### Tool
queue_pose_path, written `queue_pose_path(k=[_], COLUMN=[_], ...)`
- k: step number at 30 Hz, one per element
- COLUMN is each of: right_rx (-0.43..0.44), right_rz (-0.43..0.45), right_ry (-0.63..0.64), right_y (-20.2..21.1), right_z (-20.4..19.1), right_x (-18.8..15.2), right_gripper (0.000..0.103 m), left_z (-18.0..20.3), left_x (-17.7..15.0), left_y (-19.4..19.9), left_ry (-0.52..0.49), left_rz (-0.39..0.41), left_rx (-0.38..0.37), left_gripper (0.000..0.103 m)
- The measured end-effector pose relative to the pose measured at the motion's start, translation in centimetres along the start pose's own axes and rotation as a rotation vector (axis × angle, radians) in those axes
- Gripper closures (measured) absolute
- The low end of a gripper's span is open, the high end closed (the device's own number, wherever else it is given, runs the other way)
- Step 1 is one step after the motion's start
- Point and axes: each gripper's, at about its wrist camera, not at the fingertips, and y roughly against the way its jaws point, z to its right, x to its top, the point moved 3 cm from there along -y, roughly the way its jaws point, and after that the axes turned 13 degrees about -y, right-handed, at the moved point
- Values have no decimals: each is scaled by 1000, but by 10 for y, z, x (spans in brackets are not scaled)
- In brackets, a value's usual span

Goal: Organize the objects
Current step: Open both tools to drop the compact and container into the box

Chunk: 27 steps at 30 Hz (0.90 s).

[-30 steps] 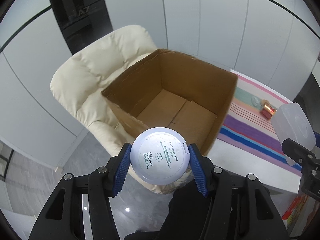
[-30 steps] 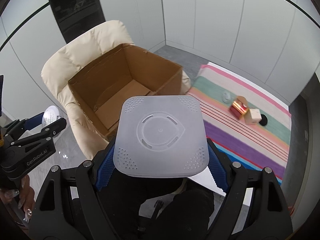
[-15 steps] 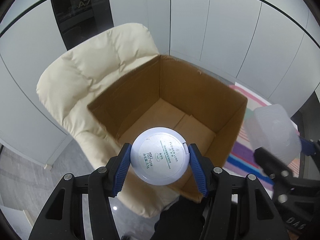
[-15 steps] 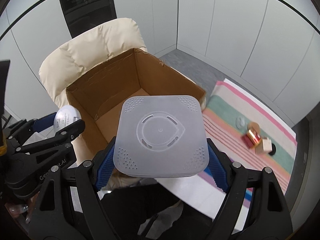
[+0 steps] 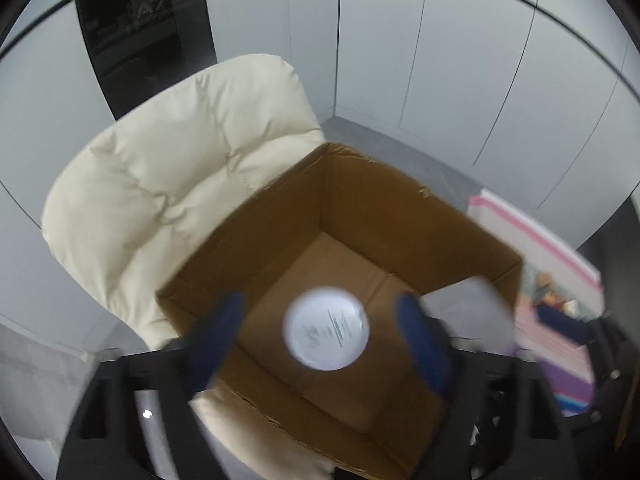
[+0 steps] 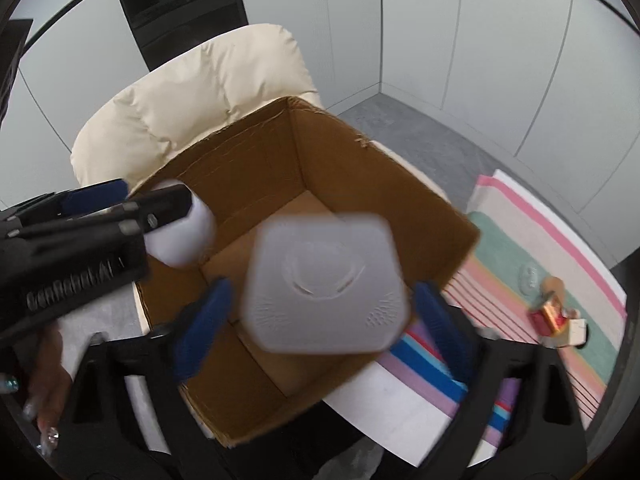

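Claws (image 5: 320,336) (image 6: 320,316) opening, blurred | round case (image 5: 326,328) | square lid (image 6: 326,280) | box (image 5: 400,216)

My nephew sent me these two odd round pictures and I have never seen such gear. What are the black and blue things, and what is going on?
A person holds hand-held tongs in each hand, each with a wide-angle camera looking along its blue fingers. The left tongs give one picture, the right tongs the other. Both hang above an open cardboard box on a cream chair. Both pairs of jaws are opening: the round white case and the square white device sit loose between the fingers, dropping toward the box. A striped cloth with small items lies beside it.
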Motion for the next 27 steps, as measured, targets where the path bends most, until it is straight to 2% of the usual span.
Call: queue_pose_path(k=[4, 8, 16, 27], right_rx=[-20, -45, -36, -65], right_rz=[25, 41, 22, 36], right_ry=[36, 49, 8, -19], right_y=[-5, -5, -6, 19], right_z=[-8, -12, -2, 16], right_x=[2, 1, -1, -15], right_gripper=[0, 0, 0, 0], left_z=[5, 1, 1, 14], left_x=[-4, -8, -15, -36], left_y=[0, -4, -4, 28], left_ry=[-46, -36, -23, -6], left_rz=[4, -5, -15, 14], left_rx=[22, 33, 16, 25], left_gripper=[2, 2, 2, 2])
